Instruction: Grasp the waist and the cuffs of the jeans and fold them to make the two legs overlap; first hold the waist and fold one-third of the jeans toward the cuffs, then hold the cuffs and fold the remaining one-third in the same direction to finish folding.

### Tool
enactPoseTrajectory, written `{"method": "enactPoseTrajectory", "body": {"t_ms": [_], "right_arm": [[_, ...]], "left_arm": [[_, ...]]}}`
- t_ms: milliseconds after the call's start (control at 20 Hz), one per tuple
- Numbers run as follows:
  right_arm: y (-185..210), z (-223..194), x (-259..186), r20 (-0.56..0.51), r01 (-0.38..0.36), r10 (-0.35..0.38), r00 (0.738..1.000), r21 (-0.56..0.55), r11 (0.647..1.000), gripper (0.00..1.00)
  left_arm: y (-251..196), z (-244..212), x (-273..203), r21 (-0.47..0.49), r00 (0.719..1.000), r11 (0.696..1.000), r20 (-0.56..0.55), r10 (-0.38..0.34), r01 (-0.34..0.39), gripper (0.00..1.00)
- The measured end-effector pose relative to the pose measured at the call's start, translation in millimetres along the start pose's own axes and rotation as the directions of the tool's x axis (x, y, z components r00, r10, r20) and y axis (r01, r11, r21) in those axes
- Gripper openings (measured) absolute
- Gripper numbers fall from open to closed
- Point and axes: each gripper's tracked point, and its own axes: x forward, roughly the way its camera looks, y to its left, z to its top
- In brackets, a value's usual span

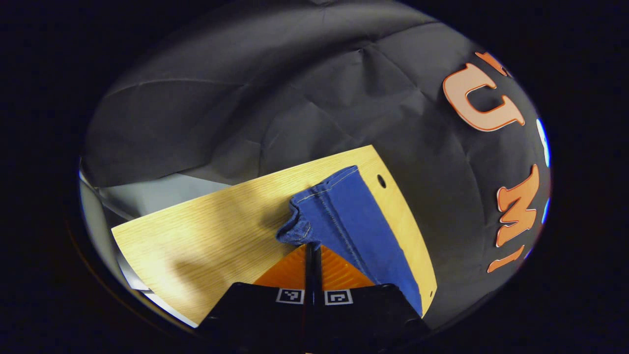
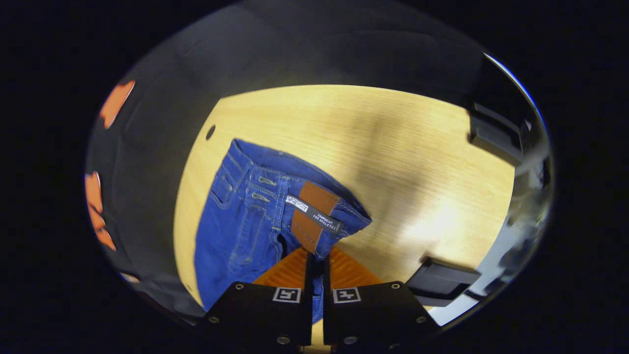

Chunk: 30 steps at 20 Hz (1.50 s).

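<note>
Left gripper (image 1: 313, 247): pinched on the jeans' (image 1: 351, 221) cuff (image 1: 296, 227), lifting it off the table (image 1: 216, 236).
Right gripper (image 2: 315, 255): clamped on the waist (image 2: 314, 216), ready to overlap the legs.

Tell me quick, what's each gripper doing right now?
Left gripper: shut on the cuffs of the jeans, lifted off the table.
Right gripper: shut on the waist of the jeans.

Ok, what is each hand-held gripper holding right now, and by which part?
Left hand-held gripper pinches the jeans at a cuff; right hand-held gripper pinches them at the waistband.
</note>
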Motion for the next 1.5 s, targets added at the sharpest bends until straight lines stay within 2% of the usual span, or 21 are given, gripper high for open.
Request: {"method": "enactPoseTrajectory", "body": {"t_ms": [50,200,350,500,650,800,1000,1150,1500], "right_arm": [[3,-1,-2,-0.001,-0.037,0.037,0.999,0.037,0.999,0.1],[9,10,-25,0.046,-0.086,0.084,0.995,0.043,0.995,0.09],[34,16,-43,0.082,-0.148,0.142,0.986,0.072,0.986,0.09],[56,24,-55,0.114,-0.174,0.163,0.98,0.1,0.98,0.09],[81,29,-66,0.136,-0.2,0.183,0.974,0.126,0.972,0.09],[92,30,-74,0.148,-0.187,0.166,0.975,0.144,0.972,0.09],[101,33,-78,0.15,-0.177,0.15,0.977,0.183,0.967,0.08],[116,39,-65,0.119,-0.174,0.154,0.981,0.178,0.969,0.09],[163,59,-16,0.036,-0.167,0.163,0.986,0.169,0.971,0.09]], "left_arm": [[-7,2,0,0.001,1.0,1.0,0.002,-0.02,0.02,0.01],[-18,12,-10,0.012,0.998,0.998,-0.001,-0.06,0.06,0.01],[-30,22,-16,0.008,0.994,0.994,0.002,-0.109,0.109,0.01],[-49,37,-21,0.002,0.985,0.985,0.0,-0.17,0.17,0.01],[-59,48,-14,0.035,0.983,0.982,-0.033,-0.182,0.183,0.0],[-66,58,-3,0.005,0.983,0.985,-0.066,-0.169,0.17,0.01],[-72,63,4,0.016,0.983,0.987,-0.094,-0.16,0.162,0.01],[-79,67,21,-0.008,0.987,0.991,-0.09,-0.134,0.133,0.01],[-109,78,79,0.131,0.994,0.991,-0.112,0.01,0.005,0.01]]}}
